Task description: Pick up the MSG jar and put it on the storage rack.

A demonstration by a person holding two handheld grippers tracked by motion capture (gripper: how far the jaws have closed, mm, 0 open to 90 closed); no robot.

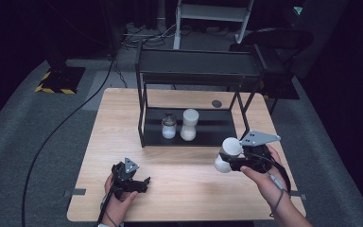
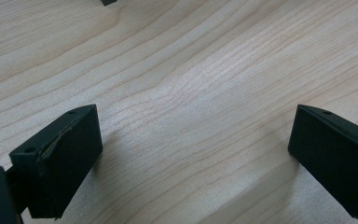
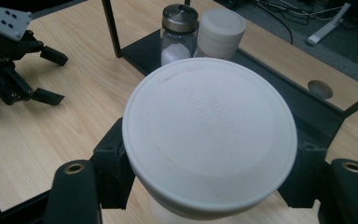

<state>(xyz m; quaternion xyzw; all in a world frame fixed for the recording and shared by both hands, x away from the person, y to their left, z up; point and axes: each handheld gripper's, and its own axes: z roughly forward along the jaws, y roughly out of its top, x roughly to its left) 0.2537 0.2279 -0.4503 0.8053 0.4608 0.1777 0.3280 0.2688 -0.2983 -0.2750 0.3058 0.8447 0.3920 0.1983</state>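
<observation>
A white-lidded jar (image 1: 230,146) hangs tilted above the table's right side, and my right gripper (image 1: 228,157) is shut on it. In the right gripper view its round white lid (image 3: 209,135) faces the camera, with a black jaw pressed against each side. My left gripper (image 1: 145,184) rests low over the wooden table (image 1: 189,189) near the front left, open with nothing between its jaws. From its own camera, the left gripper (image 2: 193,154) has bare wood under it. The left gripper (image 3: 58,77) also appears far off in the right gripper view.
A black two-tier metal rack (image 1: 194,71) stands at the back of the table. On its lower shelf (image 1: 217,127) sit a glass shaker with a metal cap (image 1: 168,126) and a second white-lidded jar (image 1: 189,124), touching or nearly so. A round hole (image 1: 216,103) lies behind it.
</observation>
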